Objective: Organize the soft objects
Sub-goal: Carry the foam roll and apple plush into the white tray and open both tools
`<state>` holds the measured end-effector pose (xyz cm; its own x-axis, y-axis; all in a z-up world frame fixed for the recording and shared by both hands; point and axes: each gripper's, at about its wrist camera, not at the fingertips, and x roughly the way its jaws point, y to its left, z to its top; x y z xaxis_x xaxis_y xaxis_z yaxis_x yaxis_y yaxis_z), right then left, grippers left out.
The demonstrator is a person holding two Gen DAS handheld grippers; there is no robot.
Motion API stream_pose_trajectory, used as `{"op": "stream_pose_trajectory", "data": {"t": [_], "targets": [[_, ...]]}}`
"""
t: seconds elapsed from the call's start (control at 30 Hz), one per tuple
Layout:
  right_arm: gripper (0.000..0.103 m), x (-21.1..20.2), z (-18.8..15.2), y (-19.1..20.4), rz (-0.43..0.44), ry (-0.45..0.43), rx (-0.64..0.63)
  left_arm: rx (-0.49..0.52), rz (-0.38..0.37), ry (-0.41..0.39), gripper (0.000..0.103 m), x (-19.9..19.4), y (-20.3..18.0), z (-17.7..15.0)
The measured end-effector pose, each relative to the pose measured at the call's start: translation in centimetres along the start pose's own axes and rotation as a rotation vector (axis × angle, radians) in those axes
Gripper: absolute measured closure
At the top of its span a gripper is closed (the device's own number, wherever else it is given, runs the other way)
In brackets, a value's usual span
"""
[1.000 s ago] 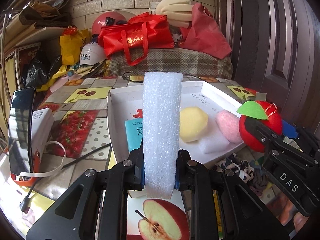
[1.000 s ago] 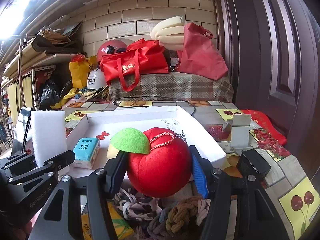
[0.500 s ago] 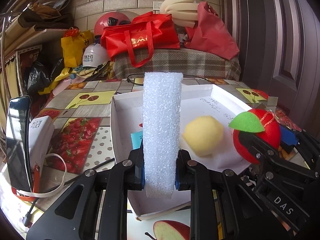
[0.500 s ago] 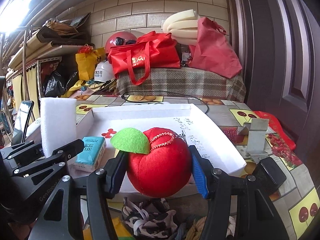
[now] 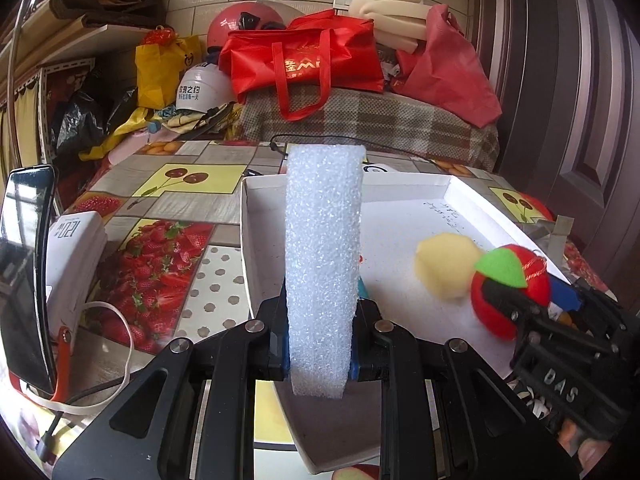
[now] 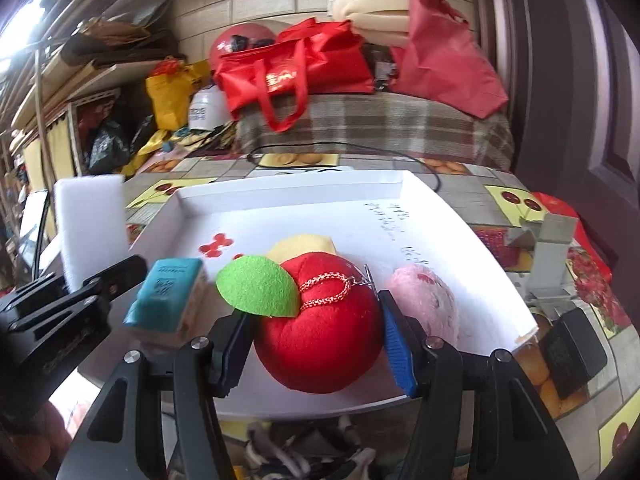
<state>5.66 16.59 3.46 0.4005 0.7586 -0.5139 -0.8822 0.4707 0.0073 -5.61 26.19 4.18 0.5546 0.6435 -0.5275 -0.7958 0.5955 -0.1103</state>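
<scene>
A: Where are the soft things?

B: The white foam strip (image 5: 322, 264) stands upright, clenched in the left tool (image 5: 320, 344), over the near left part of the white tray (image 5: 404, 190). The red plush apple (image 6: 320, 328) with its green felt leaf (image 6: 258, 286) is squeezed between the blue pads of the right tool (image 6: 318, 344), over the tray's near edge.

A: And inside the tray?

B: A yellow sponge (image 5: 446, 266) lies on the tray floor just behind the apple. A pink sponge (image 6: 426, 306) sits to the apple's right, and a teal tissue pack (image 6: 166, 300) lies on its left, near the tray's left wall.

A: What surrounds the tray?

B: It rests on a worktop (image 5: 160, 264) covered in a fruit-print cloth. A phone (image 5: 26, 276) stands at the left edge beside a white box (image 5: 74, 264). Behind, a red tote bag (image 5: 304, 60) lies on a plaid-covered surface (image 5: 368, 120), with helmets nearby.
</scene>
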Motion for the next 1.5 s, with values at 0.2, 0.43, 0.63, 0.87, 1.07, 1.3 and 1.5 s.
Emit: {"op": "stream_pose_trajectory", "data": {"t": [0.2, 0.43, 0.63, 0.87, 1.07, 1.3, 1.5], "targets": [[0.044, 0.1, 0.5, -2.8, -0.08, -0.035, 0.153, 0.076, 0.011, -0.025, 0.084, 0.7, -1.3, 0.7], [0.044, 0.4, 0.8, 0.9, 0.044, -0.047, 0.023, 0.117, -0.044, 0.061, 0.084, 3.8, -1.8, 1.6], [0.044, 0.8, 0.9, 0.7, 0.065, -0.029, 0.044, 0.111, -0.038, 0.065, 0.084, 3.9, -1.8, 1.6], [0.041, 0.8, 0.9, 0.8, 0.051, -0.032, 0.033, 0.109, -0.01, 0.041, 0.084, 3.5, -1.8, 1.6], [0.039, 0.8, 0.8, 0.6, 0.044, -0.027, 0.043, 0.109, -0.003, 0.041, 0.084, 3.6, -1.8, 1.6], [0.021, 0.8, 0.9, 0.1, 0.013, -0.032, 0.065, 0.072, 0.04, 0.013, 0.07, 3.2, -1.3, 1.6], [0.013, -0.4, 0.7, -0.3, -0.008, -0.094, 0.091, -0.018, 0.083, -0.027, 0.006, 2.3, 0.7, 1.5]]}}
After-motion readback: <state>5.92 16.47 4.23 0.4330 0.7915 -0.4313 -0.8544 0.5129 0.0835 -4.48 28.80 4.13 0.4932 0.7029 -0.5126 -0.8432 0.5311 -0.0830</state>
